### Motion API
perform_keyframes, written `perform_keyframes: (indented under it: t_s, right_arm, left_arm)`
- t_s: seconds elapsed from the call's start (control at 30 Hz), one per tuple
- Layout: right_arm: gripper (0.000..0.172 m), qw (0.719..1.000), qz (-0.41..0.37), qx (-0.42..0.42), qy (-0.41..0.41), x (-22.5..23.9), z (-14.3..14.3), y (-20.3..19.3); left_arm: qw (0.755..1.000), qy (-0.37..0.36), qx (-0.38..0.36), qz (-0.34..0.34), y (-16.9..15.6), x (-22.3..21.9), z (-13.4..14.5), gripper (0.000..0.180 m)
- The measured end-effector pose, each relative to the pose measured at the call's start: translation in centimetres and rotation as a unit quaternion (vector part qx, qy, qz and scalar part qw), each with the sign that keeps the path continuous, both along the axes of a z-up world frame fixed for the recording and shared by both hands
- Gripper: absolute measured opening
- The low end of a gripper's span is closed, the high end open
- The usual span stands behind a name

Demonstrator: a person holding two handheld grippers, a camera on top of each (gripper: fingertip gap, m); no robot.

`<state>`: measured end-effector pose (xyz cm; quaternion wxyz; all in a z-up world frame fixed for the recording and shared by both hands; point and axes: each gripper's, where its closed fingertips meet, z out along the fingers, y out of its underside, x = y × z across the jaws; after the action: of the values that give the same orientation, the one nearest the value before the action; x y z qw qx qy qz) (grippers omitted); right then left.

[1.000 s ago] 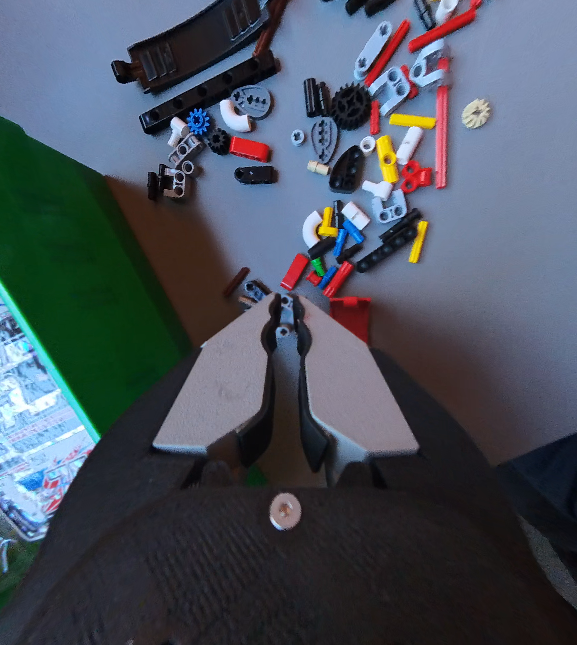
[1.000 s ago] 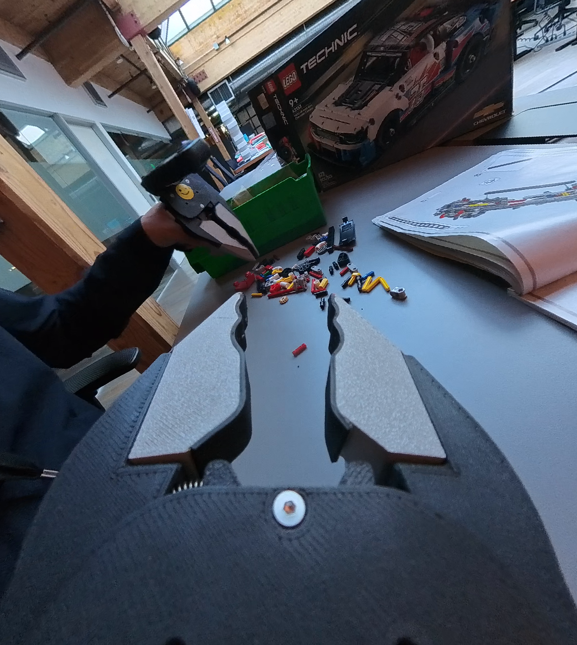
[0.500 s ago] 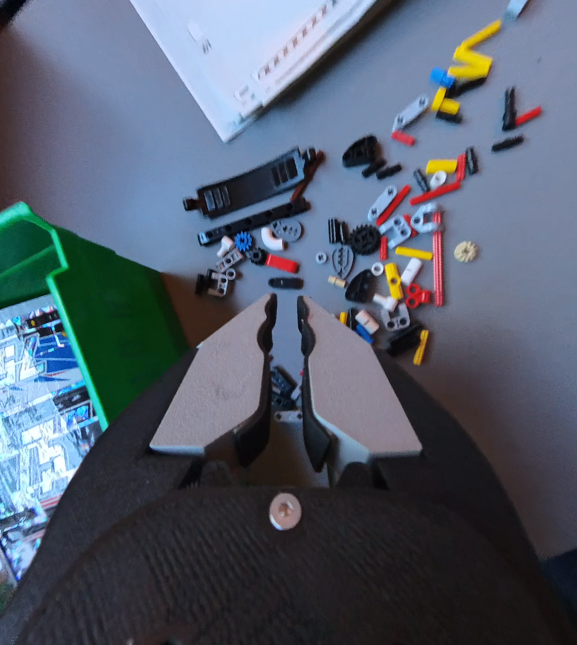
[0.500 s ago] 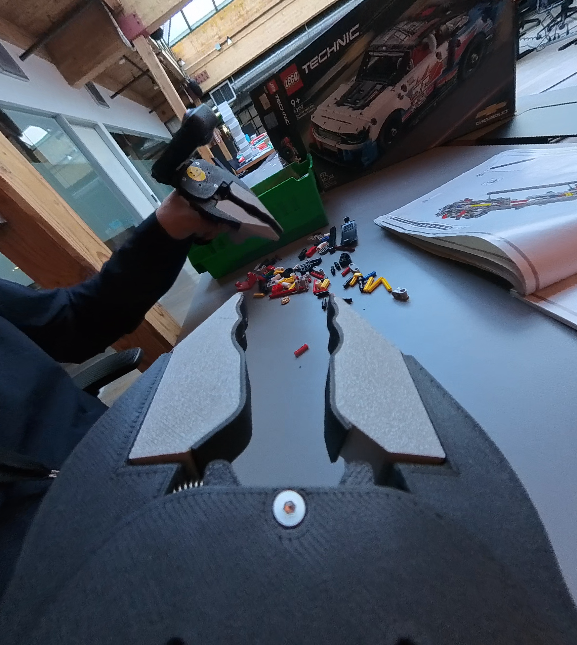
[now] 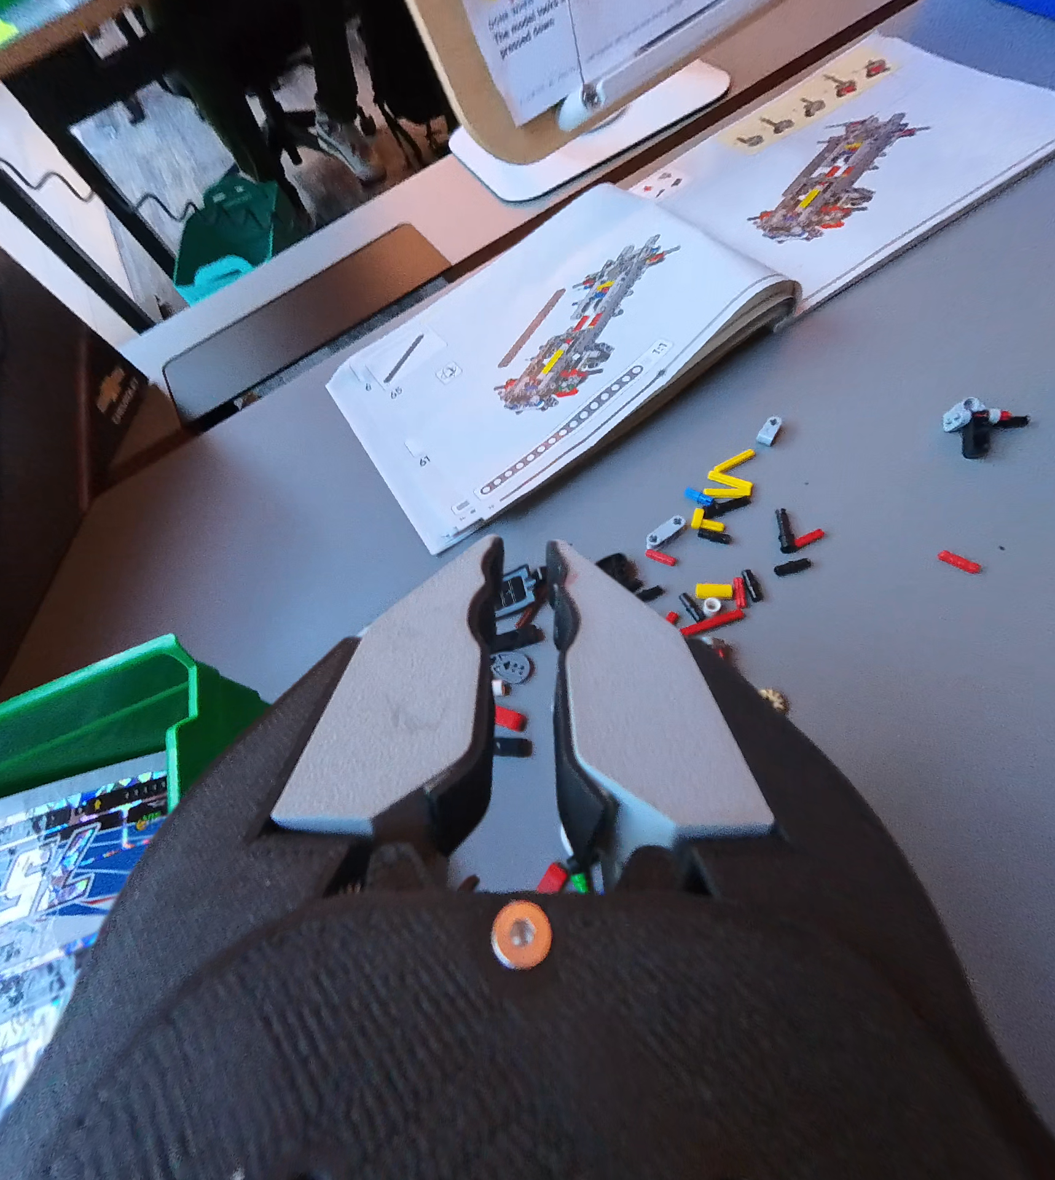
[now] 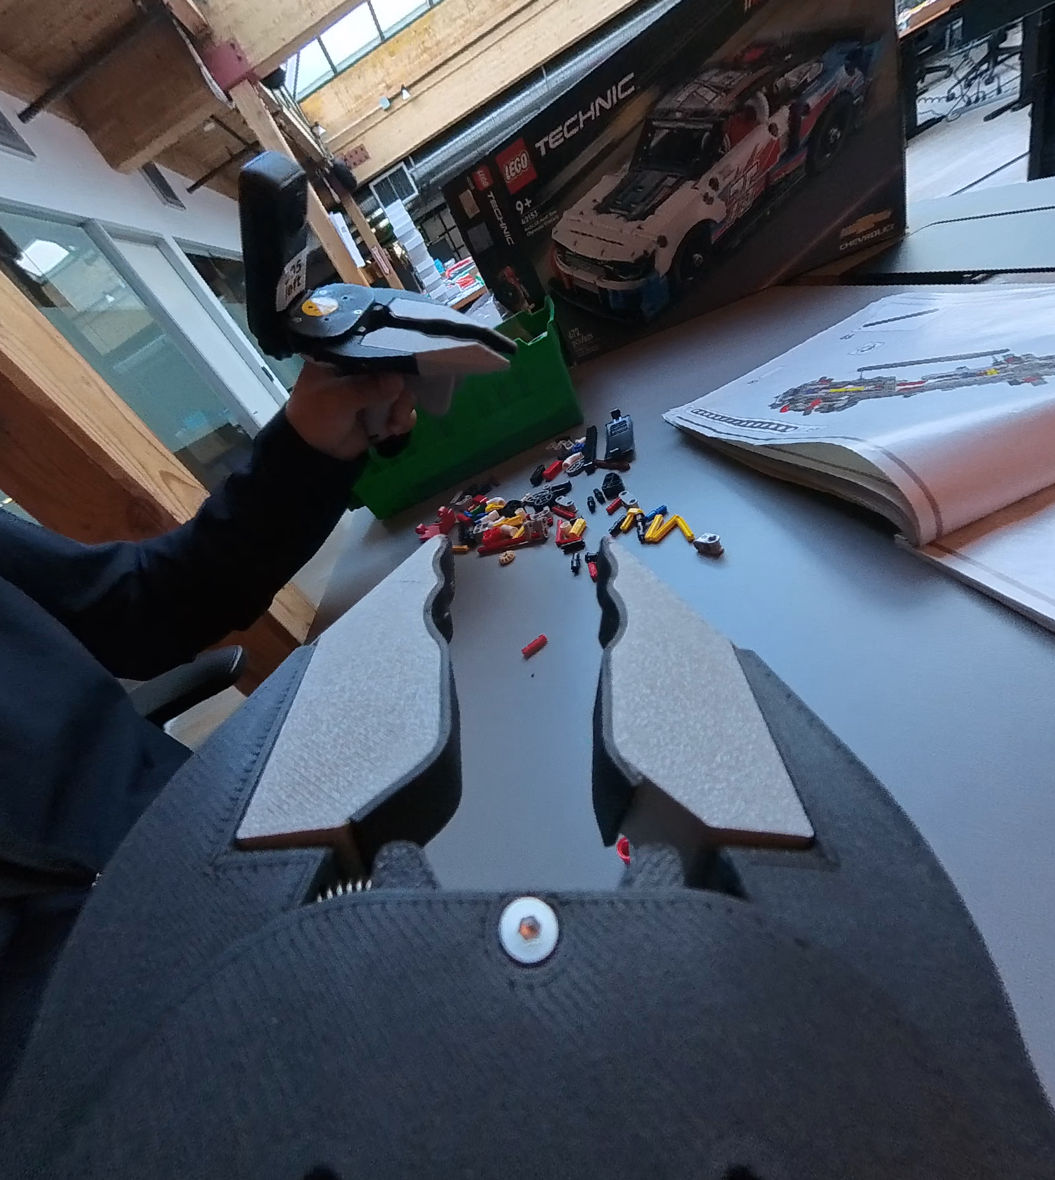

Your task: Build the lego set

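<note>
Daylight comes from high windows and glass walls at the upper left of the right wrist view, which is sharp and evenly lit. The smooth grey surface carries a soft sheen there, and the scattered small plastic pieces cast only faint shadows. The left wrist view is dimmer and warmer, with motion blur smearing the open white instruction booklet and the far background. A reddish cast tints the surface at its left. The shiny foil-printed sheet in the green plastic bin glitters with blue-white glare. Both views bend at the edges in a wide-angle curve, and the dark housings in the foreground are soft.
</note>
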<state>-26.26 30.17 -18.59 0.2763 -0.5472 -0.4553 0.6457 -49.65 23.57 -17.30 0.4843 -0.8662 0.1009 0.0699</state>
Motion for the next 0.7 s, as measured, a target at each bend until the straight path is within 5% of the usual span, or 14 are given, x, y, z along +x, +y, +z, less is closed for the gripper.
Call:
perform_keyframes:
  t_s: [0.5, 0.7]
  right_arm:
    - [0.042, 1.000, 0.003, -0.023, 0.006, 0.0, 0.0, 0.3]
    - [0.042, 1.000, -0.001, -0.024, 0.010, 0.1, 0.2, 0.2]
  left_arm:
    - [0.996, -0.044, -0.070, 0.022, -5.5, -0.9, -5.2, 0.014]
    - [0.995, 0.000, 0.080, 0.062, -4.9, -2.2, -3.1, 0.010]
